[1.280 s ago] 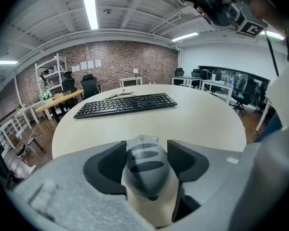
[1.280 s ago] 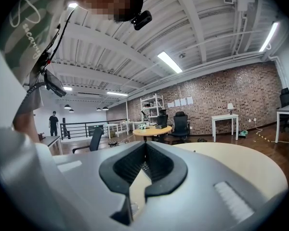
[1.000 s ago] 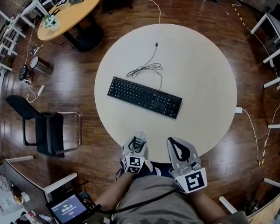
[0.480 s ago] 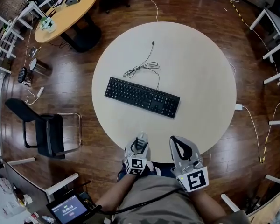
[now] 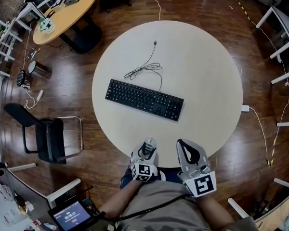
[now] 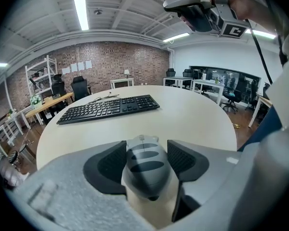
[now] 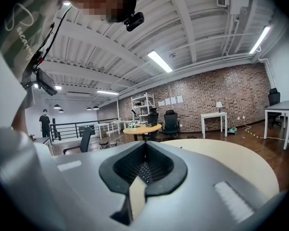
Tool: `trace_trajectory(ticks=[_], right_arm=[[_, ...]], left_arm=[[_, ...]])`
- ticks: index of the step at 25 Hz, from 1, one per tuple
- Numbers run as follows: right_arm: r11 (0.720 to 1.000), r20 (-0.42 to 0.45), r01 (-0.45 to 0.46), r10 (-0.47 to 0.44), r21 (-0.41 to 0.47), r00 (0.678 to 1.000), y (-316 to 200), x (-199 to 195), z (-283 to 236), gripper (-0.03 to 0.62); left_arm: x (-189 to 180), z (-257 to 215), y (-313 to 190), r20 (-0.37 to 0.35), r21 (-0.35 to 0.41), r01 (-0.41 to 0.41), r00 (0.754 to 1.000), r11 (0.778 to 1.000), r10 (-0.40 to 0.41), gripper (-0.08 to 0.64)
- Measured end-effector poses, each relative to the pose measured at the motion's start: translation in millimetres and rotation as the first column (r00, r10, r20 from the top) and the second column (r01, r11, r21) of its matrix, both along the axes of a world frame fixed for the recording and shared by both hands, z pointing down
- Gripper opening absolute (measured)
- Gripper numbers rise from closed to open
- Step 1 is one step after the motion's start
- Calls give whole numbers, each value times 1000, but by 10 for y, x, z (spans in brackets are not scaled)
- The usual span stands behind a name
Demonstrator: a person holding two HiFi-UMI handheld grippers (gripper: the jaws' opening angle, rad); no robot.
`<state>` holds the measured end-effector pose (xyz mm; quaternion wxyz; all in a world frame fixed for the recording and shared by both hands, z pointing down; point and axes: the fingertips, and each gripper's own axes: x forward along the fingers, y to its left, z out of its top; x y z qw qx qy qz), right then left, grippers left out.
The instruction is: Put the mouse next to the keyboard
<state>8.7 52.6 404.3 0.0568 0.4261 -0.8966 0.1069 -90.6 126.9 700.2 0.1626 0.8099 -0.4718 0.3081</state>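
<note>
Seen from the head view above, a round pale counter (image 5: 202, 81) stands on a dark wood floor. One black keyboard (image 5: 144, 99) lies slantwise near the counter's middle. Its one thin cable (image 5: 147, 69) is loosely looped on the far side, with the plug lying free on the surface.

Two tools sit at the near rim, close to the person's body. The left tool (image 5: 147, 147) and the right tool (image 5: 187, 150) are side by side, each with a marker cube. From this height, what the left tool carries is hard to make out.

The left gripper view settles it. One grey mouse (image 6: 143, 170) with darker bands is pinched between the two dark pads, which press on its sides. The mouse is over the near edge of the counter, well apart from the keyboard (image 6: 108, 109), which lies farther across the surface. The right tool (image 6: 195, 13) hangs in the upper corner of this view.

The right gripper view tilts upward to ceiling lights and a brick wall. Its jaws are pressed together with nothing between them. Only a slice of the counter (image 7: 221, 153) shows beyond them.

Off to the left, the head view also shows one black chair (image 5: 48, 138) and one smaller wood-topped counter (image 5: 67, 11).
</note>
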Motion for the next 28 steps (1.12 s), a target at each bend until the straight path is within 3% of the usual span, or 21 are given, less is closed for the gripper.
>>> trace_trajectory(ticks=[14,22,28], right_arm=[[1000,27,-4,4,-7,1000,-18,-40,-12,5],[999,-21,-30,31,14,999,-43,133,83,5],[998,6,-61,61,-26,998,-63,201,94,5]], left_arm=[[147,-9,18,4,1,-45,999,999,45,276],[300,-8,15,-13,5,-86,996,996,86,276],[456,3,-21,-23,15,-118,993,993,119,278]])
